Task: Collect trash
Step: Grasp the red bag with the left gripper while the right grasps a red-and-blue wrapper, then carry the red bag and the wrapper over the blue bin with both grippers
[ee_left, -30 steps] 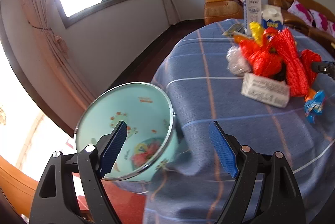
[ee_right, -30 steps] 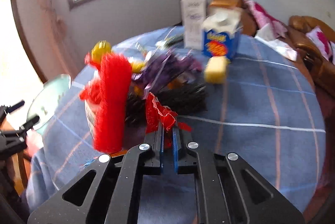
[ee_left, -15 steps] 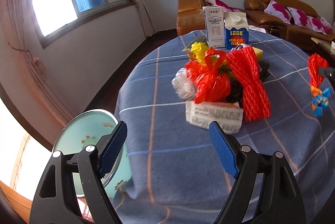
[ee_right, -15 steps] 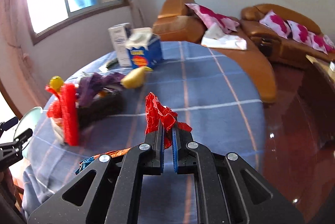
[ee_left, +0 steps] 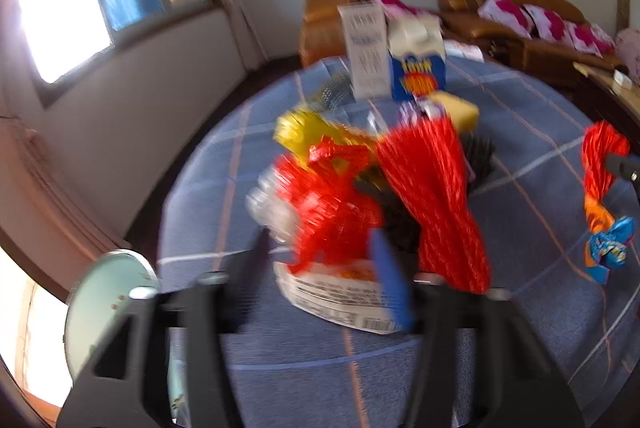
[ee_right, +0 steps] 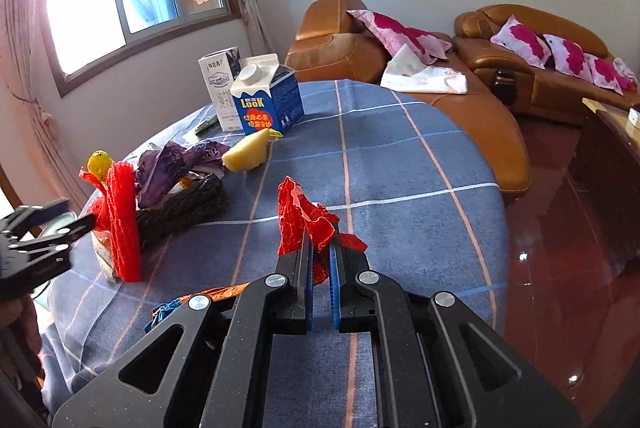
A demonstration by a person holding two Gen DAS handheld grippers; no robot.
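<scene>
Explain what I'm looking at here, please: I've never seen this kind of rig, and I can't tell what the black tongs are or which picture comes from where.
There is no robot. A person holds a two-finger tool in each hand, and a fisheye camera on each tool looks forward along its fingers.

The sharp picture comes from the right tongs. They are shut on a red crumpled wrapper. The left tongs give the blurred picture; they are open and hold nothing.

Both look over a round table with a blue checked cloth. On it lie a pile of litter with a red mesh net, a purple wrapper, a blue LOOK carton and a white carton. An enamel basin sits past the table's edge.
</scene>
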